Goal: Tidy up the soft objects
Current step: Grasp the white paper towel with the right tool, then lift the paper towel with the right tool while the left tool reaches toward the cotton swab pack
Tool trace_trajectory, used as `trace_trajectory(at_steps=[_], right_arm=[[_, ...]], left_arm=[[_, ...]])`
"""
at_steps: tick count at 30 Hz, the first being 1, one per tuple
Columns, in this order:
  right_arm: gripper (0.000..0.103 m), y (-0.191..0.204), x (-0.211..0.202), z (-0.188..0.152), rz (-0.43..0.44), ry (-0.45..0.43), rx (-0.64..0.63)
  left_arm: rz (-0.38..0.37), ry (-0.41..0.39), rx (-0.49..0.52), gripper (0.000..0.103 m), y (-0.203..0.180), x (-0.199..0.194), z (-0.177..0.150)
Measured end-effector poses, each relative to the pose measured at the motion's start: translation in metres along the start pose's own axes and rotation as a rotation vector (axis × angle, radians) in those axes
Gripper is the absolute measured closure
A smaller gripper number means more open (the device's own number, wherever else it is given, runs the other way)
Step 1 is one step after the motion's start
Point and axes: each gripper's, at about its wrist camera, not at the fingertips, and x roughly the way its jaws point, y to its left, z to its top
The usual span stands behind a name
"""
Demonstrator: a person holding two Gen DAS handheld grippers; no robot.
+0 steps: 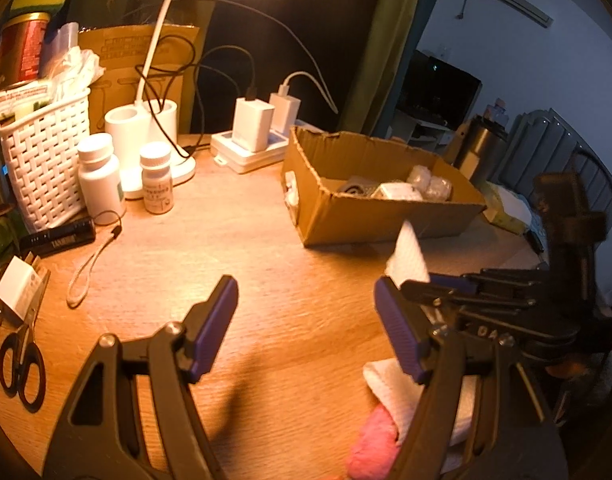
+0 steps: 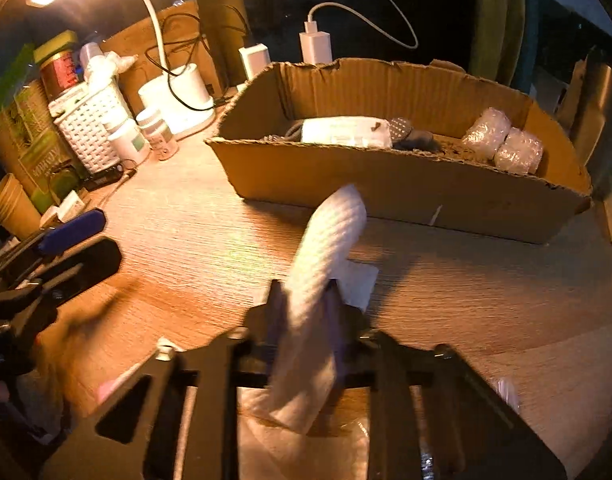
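Note:
My right gripper (image 2: 306,300) is shut on a white paper towel (image 2: 325,248) and holds it above the wooden desk, in front of the cardboard box (image 2: 405,192). The towel's tip also shows in the left wrist view (image 1: 407,256), beside the right gripper (image 1: 433,286). My left gripper (image 1: 306,324) is open and empty over the desk. A pink fluffy object (image 1: 375,444) and another white towel (image 1: 389,388) lie under its right finger. The box (image 1: 385,216) holds bubble-wrap rolls (image 2: 501,146), a white pack (image 2: 345,132) and dark items.
A white woven basket (image 1: 42,168), pill bottles (image 1: 100,176), a lamp base (image 1: 162,136) and chargers (image 1: 254,124) stand at the back left. A torch (image 1: 58,236) and scissors (image 1: 22,368) lie at the left. Paper cups (image 2: 10,208) stand at the desk's left edge.

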Motion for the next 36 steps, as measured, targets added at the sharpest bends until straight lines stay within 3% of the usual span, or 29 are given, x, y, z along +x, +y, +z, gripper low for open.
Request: trace_trajectory(at_steps=[3, 11, 23, 30, 36], right_arm=[[0.094, 0.001, -0.016, 0.001, 0.007, -0.046, -0.003], [0.094, -0.022, -0.066, 0.000, -0.029, -0.157, 0.034], [0.094, -0.076, -0.115, -0.031, -0.093, -0.251, 0.126], [0.094, -0.104, -0.134, -0.050, -0.109, -0.282, 0.175], [0.094, -0.122, -0.137, -0.066, -0.105, -0.284, 0.210]], left_arm=[[0.000, 0.003, 0.009, 0.031, -0.002, 0.001, -0.001], [-0.019, 0.003, 0.069, 0.031, -0.025, -0.004, -0.004], [-0.108, 0.119, 0.283, 0.031, -0.110, 0.005, -0.036], [-0.057, 0.229, 0.362, 0.031, -0.134, 0.030, -0.059], [-0.001, 0.244, 0.409, 0.026, -0.143, 0.037, -0.067]])
